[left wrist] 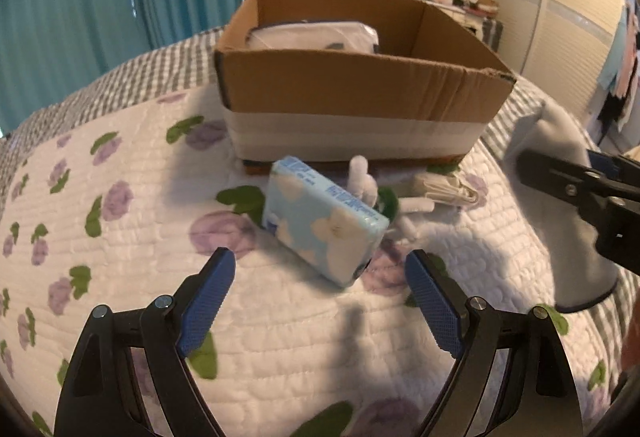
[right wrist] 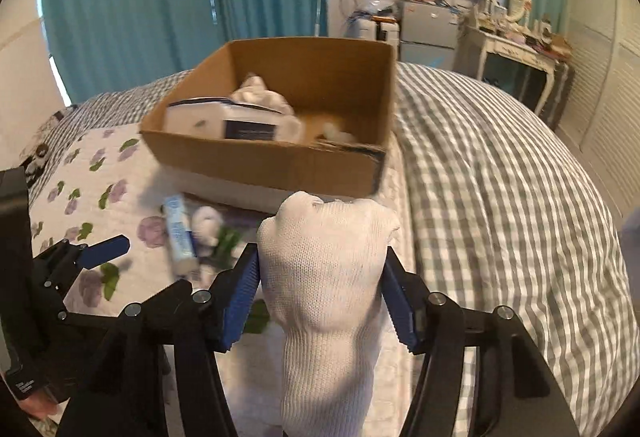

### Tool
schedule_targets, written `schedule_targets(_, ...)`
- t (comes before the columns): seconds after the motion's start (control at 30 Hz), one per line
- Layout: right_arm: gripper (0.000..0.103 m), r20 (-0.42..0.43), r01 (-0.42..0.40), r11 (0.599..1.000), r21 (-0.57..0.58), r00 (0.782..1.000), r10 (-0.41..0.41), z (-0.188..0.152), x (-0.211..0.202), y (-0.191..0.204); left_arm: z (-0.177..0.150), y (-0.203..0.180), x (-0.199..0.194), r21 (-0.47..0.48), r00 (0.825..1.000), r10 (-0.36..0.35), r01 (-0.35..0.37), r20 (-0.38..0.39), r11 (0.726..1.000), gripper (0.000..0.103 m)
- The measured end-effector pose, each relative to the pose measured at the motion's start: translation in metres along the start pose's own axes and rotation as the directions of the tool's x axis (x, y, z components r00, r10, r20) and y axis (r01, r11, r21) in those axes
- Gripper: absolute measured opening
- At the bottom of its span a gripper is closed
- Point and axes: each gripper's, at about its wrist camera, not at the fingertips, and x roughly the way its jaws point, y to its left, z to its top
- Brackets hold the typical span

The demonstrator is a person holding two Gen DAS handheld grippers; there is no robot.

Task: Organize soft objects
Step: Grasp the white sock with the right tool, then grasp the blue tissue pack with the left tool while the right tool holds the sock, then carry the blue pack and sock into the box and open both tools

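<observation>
My right gripper [right wrist: 320,269] is shut on a white knitted sock [right wrist: 324,277] and holds it above the bed, just in front of the cardboard box [right wrist: 264,165]. The sock also shows hanging at the right in the left wrist view [left wrist: 560,221]. My left gripper [left wrist: 320,269] is open and empty, low over the floral quilt [left wrist: 120,237], with a light blue tissue pack [left wrist: 320,221] just ahead between its fingers. The box [left wrist: 352,89] stands behind the pack and holds a white and dark blue packet [right wrist: 224,121] and white cloth [right wrist: 260,93].
Small white rolled items [left wrist: 362,177] and a folded white piece [left wrist: 444,189] lie by the box's front. A grey checked blanket [right wrist: 500,177] covers the bed to the right. Teal curtains, a dresser [right wrist: 516,49] and a wardrobe stand beyond.
</observation>
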Motion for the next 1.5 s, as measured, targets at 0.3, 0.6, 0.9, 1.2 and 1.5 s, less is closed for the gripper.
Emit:
schedule_targets(0.3, 0.059, -0.007, -0.028, 0.996, 0.089, 1.000, 0.029, -0.003, 0.008, -0.029, 0.008, 0.004, 0.026, -0.009, 0.999, 0.032, -0.032, -0.027, 0.999, 0.073)
schedule_targets(0.6, 0.059, -0.026, -0.042, 0.997, 0.067, 0.999, 0.044, -0.006, 0.013, -0.018, 0.004, 0.007, 0.017, 0.006, 0.998, -0.056, 0.056, -0.022, 0.998, 0.029)
schedule_targets(0.9, 0.059, -0.030, -0.070, 0.994, 0.084, 0.997, 0.073, -0.019, -0.007, -0.009, -0.005, 0.027, -0.040, 0.019, 0.993, -0.113, 0.112, 0.028, 0.994, 0.018)
schedule_targets(1.2, 0.059, 0.051, -0.078, 0.994, 0.074, 0.996, 0.074, -0.015, -0.078, 0.007, 0.008, 0.023, -0.116, 0.058, 0.976, -0.158, 0.151, 0.149, 0.987, 0.017)
schedule_targets(1.5, 0.059, 0.194, -0.094, 0.995, 0.032, 0.977, 0.086, 0.031, -0.156, 0.028, 0.047, 0.032, -0.179, 0.117, 0.945, -0.183, 0.157, 0.270, 0.981, 0.017)
